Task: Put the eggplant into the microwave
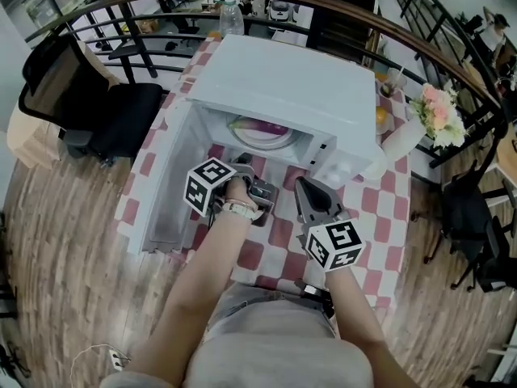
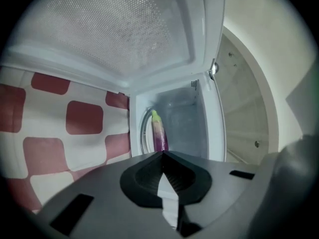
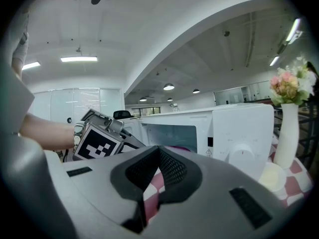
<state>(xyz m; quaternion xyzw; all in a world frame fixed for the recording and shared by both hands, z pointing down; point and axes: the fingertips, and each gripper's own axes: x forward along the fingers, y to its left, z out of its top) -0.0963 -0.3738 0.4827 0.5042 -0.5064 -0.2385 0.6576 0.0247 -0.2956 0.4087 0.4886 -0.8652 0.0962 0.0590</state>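
We see a white microwave (image 1: 275,79) on a red-and-white checked tablecloth (image 1: 380,217). The eggplant (image 2: 160,136) is purple with a green tip. The left gripper (image 2: 163,156) and right gripper (image 3: 158,149) are grey, their cubes (image 1: 208,186) black-and-white. Pink flowers (image 1: 436,107) fill a white vase (image 1: 404,140).

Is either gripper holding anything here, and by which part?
Nothing is held. The left gripper and right gripper are both shut and empty; the eggplant lies inside the open microwave.

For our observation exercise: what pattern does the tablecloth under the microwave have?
The tablecloth has red and white checks, clearest in the head view.
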